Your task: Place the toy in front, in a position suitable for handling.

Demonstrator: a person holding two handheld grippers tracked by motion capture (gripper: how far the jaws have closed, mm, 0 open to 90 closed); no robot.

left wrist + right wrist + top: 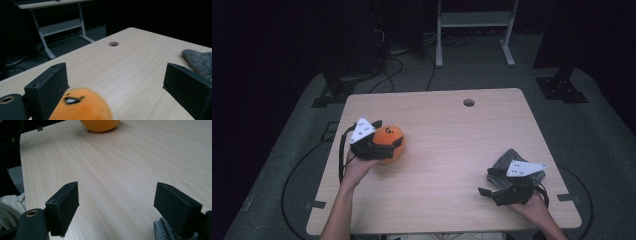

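Observation:
An orange plush ball with a small face sits on the left part of the wooden table. My left gripper stands open around it. In the left gripper view the ball lies low between the wide-apart jaws, close to the left one, and my left gripper is not pressing on it. My right gripper is open near the table's front right, beside a grey knitted cloth. In the right gripper view my right gripper has only bare wood between its jaws, with the cloth under the right jaw.
A round cable hole is near the table's far edge. A white metal frame and cables lie on the grey floor beyond. The orange ball shows at the top of the right gripper view.

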